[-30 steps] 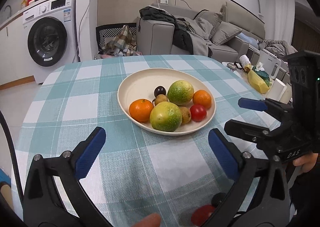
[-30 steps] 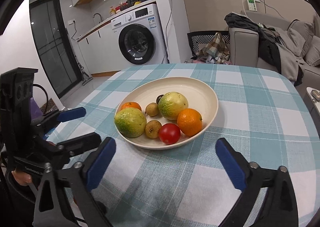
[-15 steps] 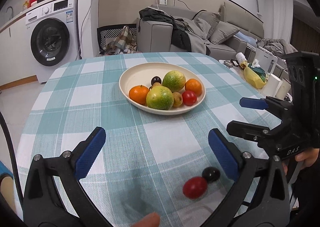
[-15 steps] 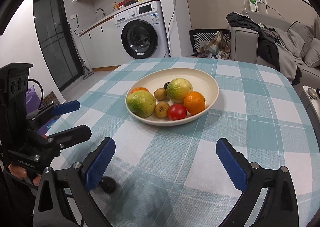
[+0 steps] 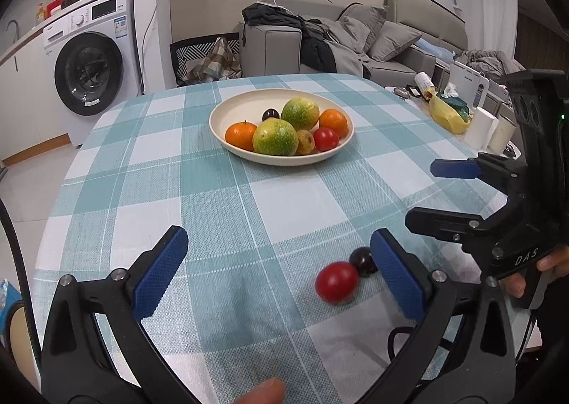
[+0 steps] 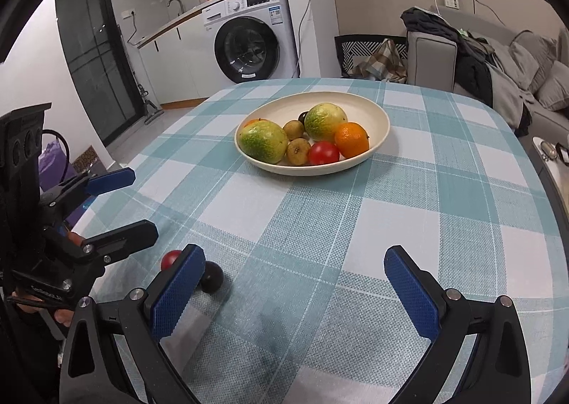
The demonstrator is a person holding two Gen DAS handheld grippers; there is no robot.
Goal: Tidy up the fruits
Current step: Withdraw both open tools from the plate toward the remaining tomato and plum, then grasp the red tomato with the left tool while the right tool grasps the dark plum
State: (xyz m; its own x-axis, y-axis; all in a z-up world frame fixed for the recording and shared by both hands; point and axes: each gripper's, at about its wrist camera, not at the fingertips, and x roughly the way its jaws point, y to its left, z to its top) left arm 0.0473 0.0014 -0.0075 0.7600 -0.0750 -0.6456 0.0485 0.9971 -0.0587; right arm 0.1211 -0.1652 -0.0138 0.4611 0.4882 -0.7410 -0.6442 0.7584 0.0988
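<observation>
A cream bowl [image 5: 227,109] [image 6: 377,112] sits mid-table holding two green-yellow fruits, two oranges, a red tomato, small brown fruits and a dark plum. A loose red tomato [image 5: 336,281] [image 6: 170,259] and a dark plum [image 5: 362,261] [image 6: 211,281] lie on the checked cloth near the front edge. My left gripper [image 5: 281,272] is open and empty, the loose fruits just inside its right finger. My right gripper [image 6: 295,290] is open and empty, the plum beside its left finger. Each gripper shows in the other's view, the right one [image 5: 437,190] and the left one [image 6: 124,201].
The round table [image 5: 160,169] has a teal checked cloth. A side table at right holds a yellow bag [image 5: 448,109] and white cups [image 5: 492,126]. A washing machine [image 5: 92,59] and a sofa [image 5: 355,41] stand behind.
Both grippers have pulled back from the bowl toward the table's front edge. The loose tomato and plum have come fully into view between the fingers. Both stay open.
</observation>
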